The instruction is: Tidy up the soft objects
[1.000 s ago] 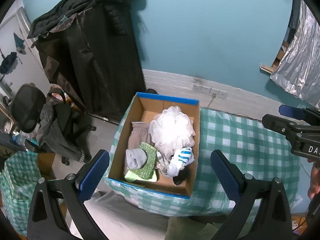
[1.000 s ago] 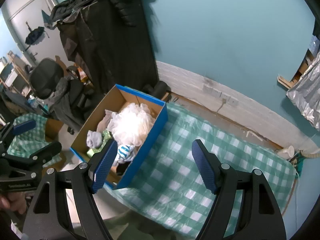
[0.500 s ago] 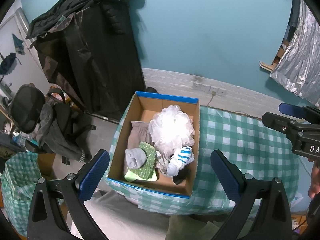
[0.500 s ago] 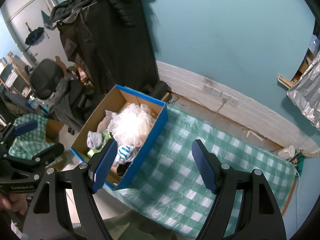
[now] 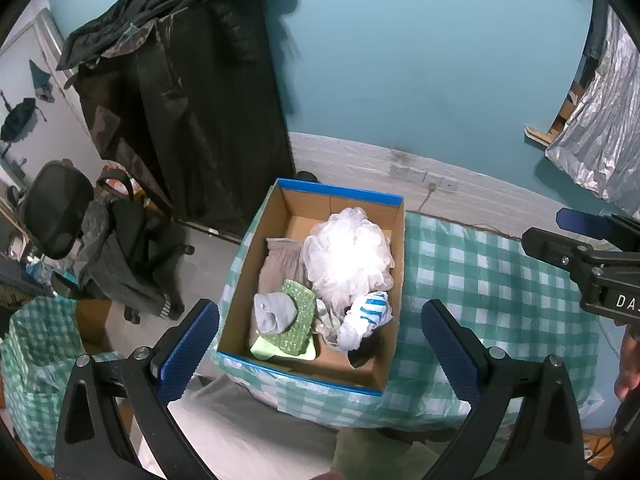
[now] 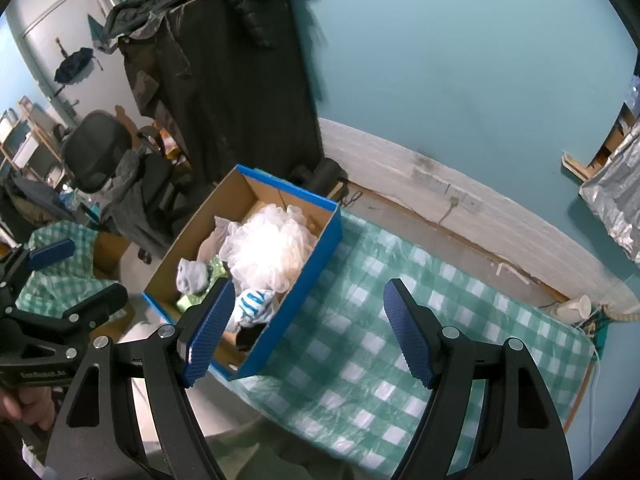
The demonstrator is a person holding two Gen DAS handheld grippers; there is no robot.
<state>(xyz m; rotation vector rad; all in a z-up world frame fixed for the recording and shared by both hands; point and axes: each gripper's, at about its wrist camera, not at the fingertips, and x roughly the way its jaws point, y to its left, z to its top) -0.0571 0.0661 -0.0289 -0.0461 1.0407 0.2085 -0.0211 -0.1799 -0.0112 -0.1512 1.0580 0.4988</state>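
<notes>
Both my jaws, left gripper (image 5: 320, 334) and right gripper (image 6: 308, 330), gape wide with nothing in them, above the box (image 5: 394, 264) stuffed with white mesh pouf (image 5: 348, 256) and socks (image 5: 364, 316).

Lying half buried under the white mesh puff (image 5: 347, 257) at frame centre: a beige cloth (image 5: 280, 264) and something dark (image 5: 362, 354) in the box's (image 5: 396, 280) near corner, too shadowed for identifying. Running off the right edge: the right gripper (image 5: 588, 248), lettering cut short. Smearing into blur along the dark coat's (image 6: 240, 80) edge, upper centre.
</notes>
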